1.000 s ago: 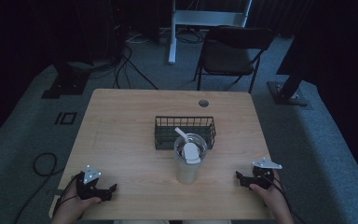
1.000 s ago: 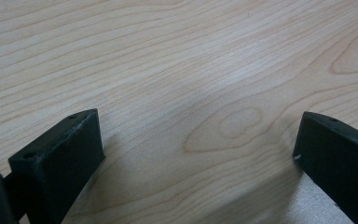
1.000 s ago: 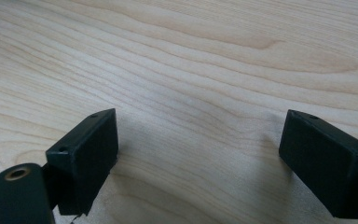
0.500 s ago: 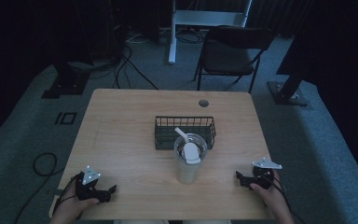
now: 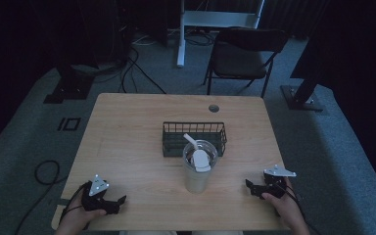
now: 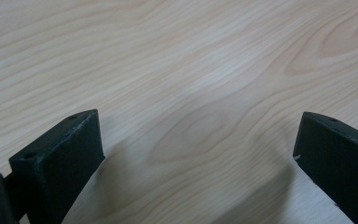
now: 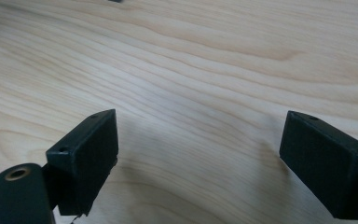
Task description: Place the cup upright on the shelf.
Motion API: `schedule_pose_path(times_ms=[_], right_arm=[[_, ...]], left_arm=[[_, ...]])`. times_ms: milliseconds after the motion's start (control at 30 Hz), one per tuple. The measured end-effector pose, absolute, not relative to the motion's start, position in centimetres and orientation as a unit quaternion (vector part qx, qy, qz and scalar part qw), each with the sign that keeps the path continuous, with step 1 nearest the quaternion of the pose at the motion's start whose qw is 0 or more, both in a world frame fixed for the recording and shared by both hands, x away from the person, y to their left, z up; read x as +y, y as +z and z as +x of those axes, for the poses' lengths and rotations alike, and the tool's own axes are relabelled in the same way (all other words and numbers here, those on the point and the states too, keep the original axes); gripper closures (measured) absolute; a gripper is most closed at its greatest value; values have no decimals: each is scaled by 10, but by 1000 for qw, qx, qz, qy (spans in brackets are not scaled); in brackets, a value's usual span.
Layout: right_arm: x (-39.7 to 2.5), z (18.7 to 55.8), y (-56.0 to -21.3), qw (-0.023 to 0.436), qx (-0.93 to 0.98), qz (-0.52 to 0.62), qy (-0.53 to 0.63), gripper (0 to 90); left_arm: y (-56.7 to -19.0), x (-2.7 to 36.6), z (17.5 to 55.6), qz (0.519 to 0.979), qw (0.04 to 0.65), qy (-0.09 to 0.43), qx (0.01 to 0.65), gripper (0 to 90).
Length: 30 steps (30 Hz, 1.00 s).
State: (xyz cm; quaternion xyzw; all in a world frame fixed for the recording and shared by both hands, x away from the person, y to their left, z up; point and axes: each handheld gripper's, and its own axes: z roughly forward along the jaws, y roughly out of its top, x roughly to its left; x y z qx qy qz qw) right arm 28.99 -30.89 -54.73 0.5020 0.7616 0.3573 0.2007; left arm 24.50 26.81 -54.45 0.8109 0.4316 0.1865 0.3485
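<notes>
Black two-jaw left tool (image 5: 120,201), right tool (image 5: 250,186), grey triangular top plates, trailing black cables

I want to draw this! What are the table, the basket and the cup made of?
The table looks like pale wood or a wood-look top: wavy grain lines and a matte surface. The basket looks like dark wire, with thin bars you can see through. The cup seems to be plastic, a cloudy pale body under a clear lid with a white straw, though that is hard to tell.
</notes>
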Motion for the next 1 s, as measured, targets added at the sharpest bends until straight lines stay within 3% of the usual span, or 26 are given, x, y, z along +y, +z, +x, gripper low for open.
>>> schedule_pose_path(times_ms=[433, 1000], right_arm=[[-280, 289, -530, 191, 775, 447, 404, 114], [-235, 278, -488, 169, 796, 332, 477, 114]], left_arm=[[-529, 228, 254, 804, 423, 178, 379, 17], [-515, 171, 265, 816, 462, 159, 310, 17]])
